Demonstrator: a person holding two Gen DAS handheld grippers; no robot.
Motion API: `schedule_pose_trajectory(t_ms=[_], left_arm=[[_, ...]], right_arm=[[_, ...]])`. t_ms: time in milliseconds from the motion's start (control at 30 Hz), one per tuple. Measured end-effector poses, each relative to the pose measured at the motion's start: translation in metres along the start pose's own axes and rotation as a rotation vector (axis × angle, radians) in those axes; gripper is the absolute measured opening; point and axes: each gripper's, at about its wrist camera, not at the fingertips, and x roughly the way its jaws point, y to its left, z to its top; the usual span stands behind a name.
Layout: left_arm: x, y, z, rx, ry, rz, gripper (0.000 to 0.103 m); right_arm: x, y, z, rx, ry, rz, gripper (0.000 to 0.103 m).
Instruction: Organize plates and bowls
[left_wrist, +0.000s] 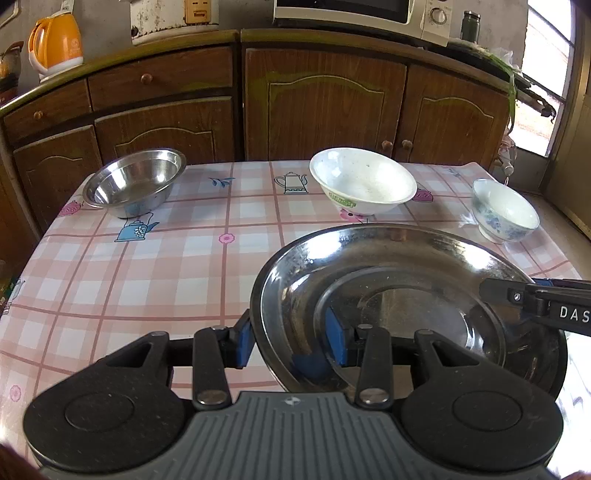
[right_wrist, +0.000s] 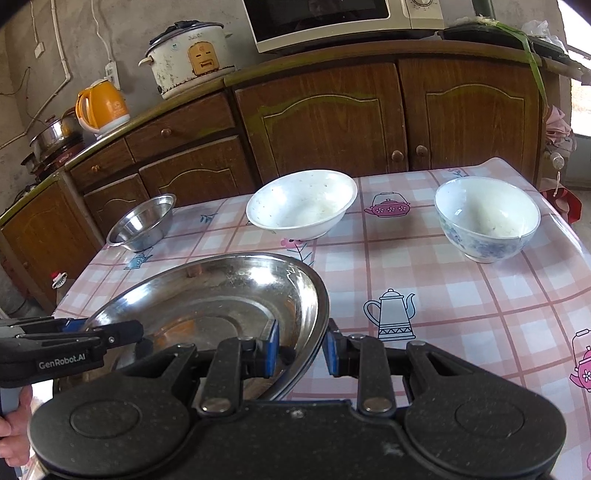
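Left to right on the checked-cloth surface (left_wrist: 155, 266): small steel bowl (left_wrist: 135, 182) is sitting at the far left corner, upright. White bowl (left_wrist: 364, 181) is sitting far centre, well apart from it. Blue-patterned bowl (left_wrist: 504, 210) is sitting at the far right, near the edge.

Large steel plate (left_wrist: 399, 302) is being held near the front, tilted, by both grippers.

Left gripper (left_wrist: 293, 341) is clamping the plate's left rim: one blue pad outside the rim, the other inside on the dish face.

Right gripper (right_wrist: 301, 349) is clamping the opposite rim the same way, one pad inside, one outside. In the left wrist view it is coming in from the right edge over the plate.

Whether the plate's underside is touching the surface, cannot tell.

A hand (right_wrist: 14, 428) is gripping the left gripper's handle at the left edge of the right wrist view.

Behind the surface: wooden cabinets (left_wrist: 321, 107), with an orange kettle (left_wrist: 57, 40), rice cooker (right_wrist: 190, 55) and microwave (left_wrist: 362, 14) on top.
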Motion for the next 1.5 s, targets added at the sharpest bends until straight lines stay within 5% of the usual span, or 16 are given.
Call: schedule_pose_trajectory(t_ms=[633,1500], left_arm=[[0.045,-0.002,0.004,-0.003,0.045,-0.001,0.040],[0.059,-0.008,-0.009,-0.019,0.078,-0.016,0.040]], right_arm=[[0.046,-0.017,-0.001,0.001,0.024,-0.015,0.033],[0.058,-0.031,-0.015,0.031,0.069,-0.060,0.033]])
